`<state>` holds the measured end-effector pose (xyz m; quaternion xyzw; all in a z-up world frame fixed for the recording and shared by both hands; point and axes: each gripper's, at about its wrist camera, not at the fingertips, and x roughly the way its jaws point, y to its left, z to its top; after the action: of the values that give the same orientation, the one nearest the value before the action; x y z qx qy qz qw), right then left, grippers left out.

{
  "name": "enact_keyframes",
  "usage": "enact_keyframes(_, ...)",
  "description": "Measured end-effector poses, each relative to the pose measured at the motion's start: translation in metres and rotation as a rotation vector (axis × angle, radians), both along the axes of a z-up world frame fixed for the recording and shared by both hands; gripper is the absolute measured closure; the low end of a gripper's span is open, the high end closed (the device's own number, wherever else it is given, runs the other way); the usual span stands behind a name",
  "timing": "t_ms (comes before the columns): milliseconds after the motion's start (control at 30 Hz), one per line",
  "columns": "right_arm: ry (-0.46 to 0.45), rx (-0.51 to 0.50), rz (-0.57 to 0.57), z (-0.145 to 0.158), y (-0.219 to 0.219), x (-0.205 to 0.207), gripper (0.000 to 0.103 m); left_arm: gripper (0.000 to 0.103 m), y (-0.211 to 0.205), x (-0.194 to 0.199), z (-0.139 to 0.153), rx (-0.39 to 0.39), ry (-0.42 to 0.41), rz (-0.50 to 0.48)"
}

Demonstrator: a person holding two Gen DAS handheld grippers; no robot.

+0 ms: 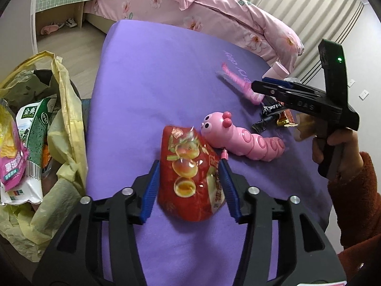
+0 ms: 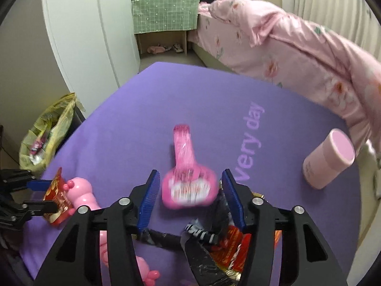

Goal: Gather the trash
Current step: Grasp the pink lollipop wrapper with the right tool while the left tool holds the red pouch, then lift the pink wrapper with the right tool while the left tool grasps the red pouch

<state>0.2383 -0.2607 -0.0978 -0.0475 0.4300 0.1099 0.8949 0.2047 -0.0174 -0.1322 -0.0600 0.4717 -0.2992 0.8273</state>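
Covering the table, a purple mat (image 1: 147,76) carries the litter. Yellow trash bag (image 1: 59,109) sits at its left edge. Left gripper (image 1: 188,186) straddles the red snack packet (image 1: 190,176), jaws spread; right gripper (image 2: 190,202) spread around a pink wrapper (image 2: 188,186).

Both my wrist views are evenly lit by soft indoor light, with only faint shadows on the purple mat (image 1: 147,76). Fisheye bending curves the edges, and black vignette fills the corners. My right view shows motion blur on the pink packet (image 2: 188,181). Glare glints off the red snack bag (image 1: 190,174), which looks fairly sharp.
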Motion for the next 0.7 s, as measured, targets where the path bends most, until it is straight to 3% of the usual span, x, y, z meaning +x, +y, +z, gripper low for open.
enact_keyframes(233,0.071,-0.004,0.005,-0.022,0.008,0.019,0.05,0.047,0.0,-0.003,0.0,-0.021,-0.015,0.0)
enact_keyframes(367,0.048,-0.006,-0.009,-0.021,0.007,0.008,0.055,0.04,0.001,-0.004,0.0,-0.042,-0.017,-0.013)
enact_keyframes(467,0.017,0.036,-0.026,-0.011,-0.002,-0.005,0.055,0.036,0.002,-0.003,-0.001,-0.063,-0.006,-0.026)
enact_keyframes(700,-0.09,0.1,-0.08,0.028,-0.023,-0.049,0.055,0.039,-0.002,-0.003,0.003,-0.023,0.023,0.001)
